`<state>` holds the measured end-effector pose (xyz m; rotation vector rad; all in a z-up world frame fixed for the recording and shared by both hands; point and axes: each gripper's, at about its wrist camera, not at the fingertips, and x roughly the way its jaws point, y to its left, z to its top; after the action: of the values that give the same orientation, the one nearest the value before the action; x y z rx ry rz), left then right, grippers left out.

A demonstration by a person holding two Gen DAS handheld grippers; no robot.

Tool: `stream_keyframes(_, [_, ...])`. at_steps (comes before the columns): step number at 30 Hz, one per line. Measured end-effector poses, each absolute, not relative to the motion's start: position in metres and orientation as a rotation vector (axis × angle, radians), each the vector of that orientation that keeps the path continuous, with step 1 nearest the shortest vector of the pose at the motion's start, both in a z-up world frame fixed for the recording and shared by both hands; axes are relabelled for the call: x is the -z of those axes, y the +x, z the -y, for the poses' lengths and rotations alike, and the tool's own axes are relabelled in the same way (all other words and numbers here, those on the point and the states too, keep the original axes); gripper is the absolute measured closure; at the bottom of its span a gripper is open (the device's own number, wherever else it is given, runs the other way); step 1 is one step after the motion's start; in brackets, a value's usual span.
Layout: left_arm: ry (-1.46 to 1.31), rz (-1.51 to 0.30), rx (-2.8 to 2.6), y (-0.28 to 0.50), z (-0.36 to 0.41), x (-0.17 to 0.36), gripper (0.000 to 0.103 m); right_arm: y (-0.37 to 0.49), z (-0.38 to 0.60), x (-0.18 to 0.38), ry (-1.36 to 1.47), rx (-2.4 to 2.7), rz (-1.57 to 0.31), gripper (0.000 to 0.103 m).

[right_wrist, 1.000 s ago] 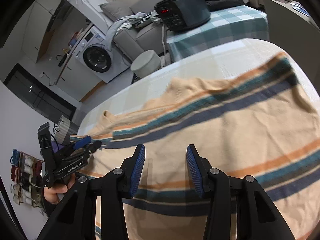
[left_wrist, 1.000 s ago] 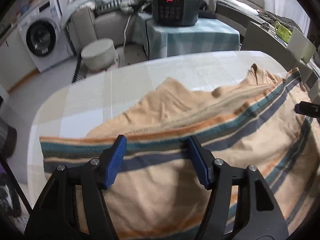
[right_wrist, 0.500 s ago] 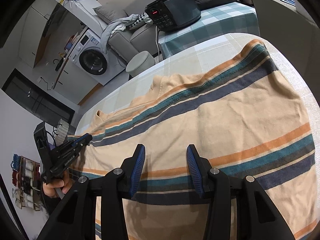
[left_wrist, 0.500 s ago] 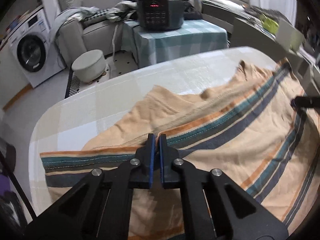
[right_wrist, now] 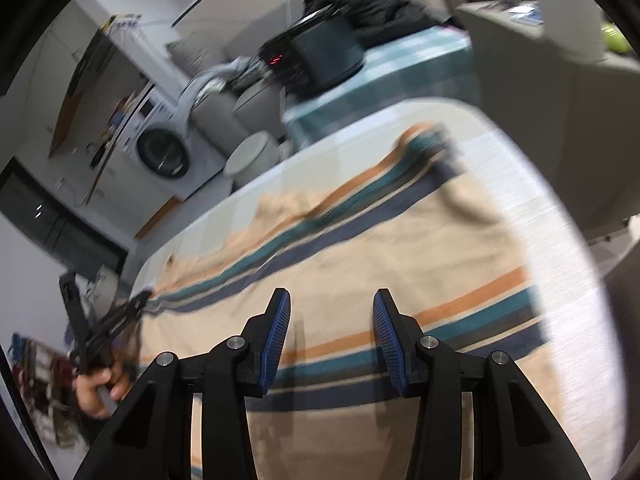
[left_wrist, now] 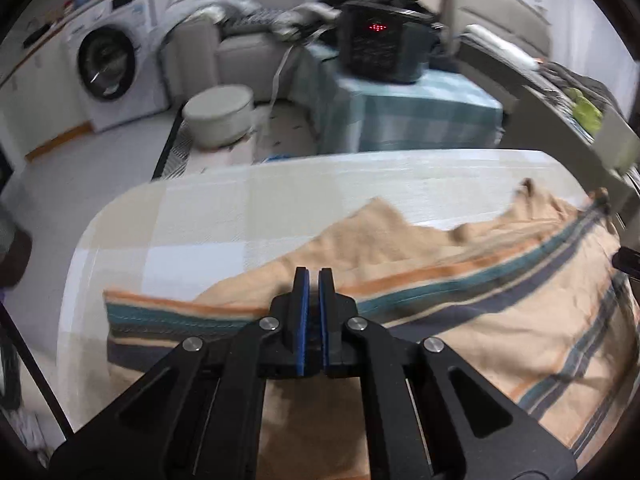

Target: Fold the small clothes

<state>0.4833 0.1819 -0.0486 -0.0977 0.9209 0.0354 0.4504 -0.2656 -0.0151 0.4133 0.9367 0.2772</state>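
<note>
Beyond my table [left_wrist: 168, 232] I see a washing machine [left_wrist: 112, 68], a round white stool [left_wrist: 218, 114], and a side table in a teal checked cloth [left_wrist: 416, 116] carrying a black cooker [left_wrist: 380, 46] with a red display. None of it reaches my working surface. The table's far edge curves round, with bare pale checked cloth beyond the shirt [left_wrist: 460, 320] on the far and left sides. The shirt (soft tan knit, banded in orange, teal and navy) lies spread across the table, its far edge rumpled into peaks. My left gripper [left_wrist: 313, 276] is closed tight at the striped hem; I cannot tell whether cloth is pinched. My right gripper [right_wrist: 330, 304] stands partly open over the shirt, nothing between its blue ribbed pads.
</note>
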Motion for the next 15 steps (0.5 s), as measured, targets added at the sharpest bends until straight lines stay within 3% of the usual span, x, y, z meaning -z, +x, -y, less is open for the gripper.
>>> stream_keyframes(4, [-0.225, -0.897, 0.001, 0.469, -0.205, 0.04, 0.099, 0.467, 0.294, 0.012, 0.427, -0.143, -0.874, 0.059])
stream_keyframes(6, [-0.252, -0.88, -0.011, 0.46, -0.216, 0.033, 0.091, 0.479, 0.301, 0.013, 0.429, -0.09, -0.862, 0.059])
stream_keyframes(8, [-0.294, -0.866, -0.046, 0.449, -0.233, 0.027, 0.067, 0.492, 0.304, 0.015, 0.422, -0.075, -0.849, 0.059])
stream_keyframes(11, [-0.367, -0.839, -0.097, 0.43, -0.26, 0.023, 0.057, 0.512, 0.304, 0.024, 0.399, -0.07, -0.875, 0.061])
stream_keyframes(13, [-0.412, -0.851, -0.122, 0.416, -0.277, 0.026, 0.057, 0.521, 0.304, 0.026, 0.367, -0.076, -0.889, 0.075])
stream_keyframes(14, [-0.42, -0.856, -0.13, 0.411, -0.282, 0.028, 0.057, 0.523, 0.303, 0.024, 0.332, -0.07, -0.882, 0.088])
stream_keyframes(15, [-0.426, -0.863, -0.144, 0.404, -0.288, 0.031, 0.057, 0.525, 0.304, 0.023, 0.308, -0.065, -0.875, 0.095])
